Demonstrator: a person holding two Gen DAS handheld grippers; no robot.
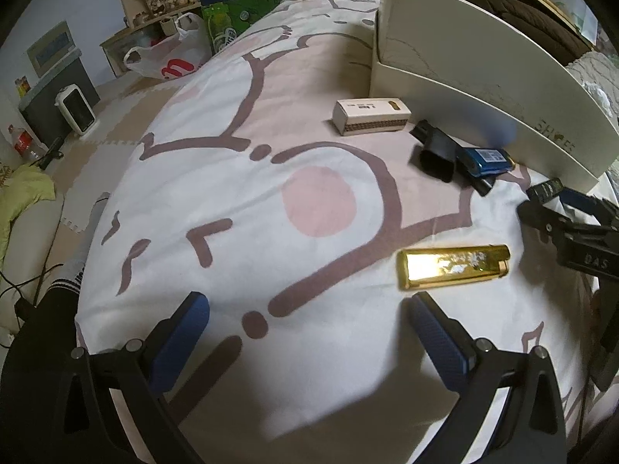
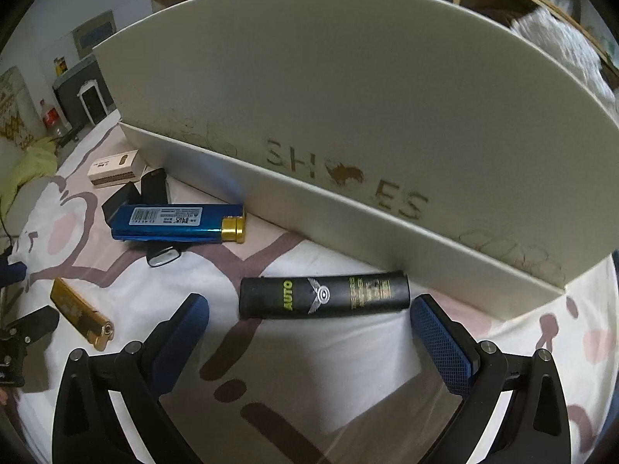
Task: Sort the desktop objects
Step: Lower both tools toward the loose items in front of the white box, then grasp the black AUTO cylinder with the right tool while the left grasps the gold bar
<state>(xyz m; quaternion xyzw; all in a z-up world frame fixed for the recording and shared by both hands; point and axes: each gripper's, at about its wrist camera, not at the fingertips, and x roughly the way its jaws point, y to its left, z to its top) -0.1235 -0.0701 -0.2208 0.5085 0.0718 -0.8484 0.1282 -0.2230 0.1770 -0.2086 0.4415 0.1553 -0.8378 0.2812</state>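
Observation:
A gold lighter point(image 1: 452, 266) lies on the patterned bedsheet just ahead of my open left gripper point(image 1: 309, 309), nearer its right finger. My right gripper point(image 2: 309, 313) is open too, and a black lighter point(image 2: 324, 294) marked AUTO lies crosswise just ahead of its fingertips, untouched. A blue lighter with a gold cap point(image 2: 178, 223) rests on some black items point(image 2: 131, 195) left of it. A small white box point(image 1: 371, 116) lies farther back. The gold lighter point(image 2: 81, 313) also shows at the right wrist view's left. The right gripper point(image 1: 561, 208) enters the left wrist view from the right.
An open white shoe box point(image 2: 348, 135) with its lid raised stands just behind the lighters. A small black clip-like item point(image 2: 164, 257) lies under the blue lighter. Left of the bed are a floor mat, a white plastic bag point(image 1: 166, 58), a green carton point(image 1: 240, 4) and shelves.

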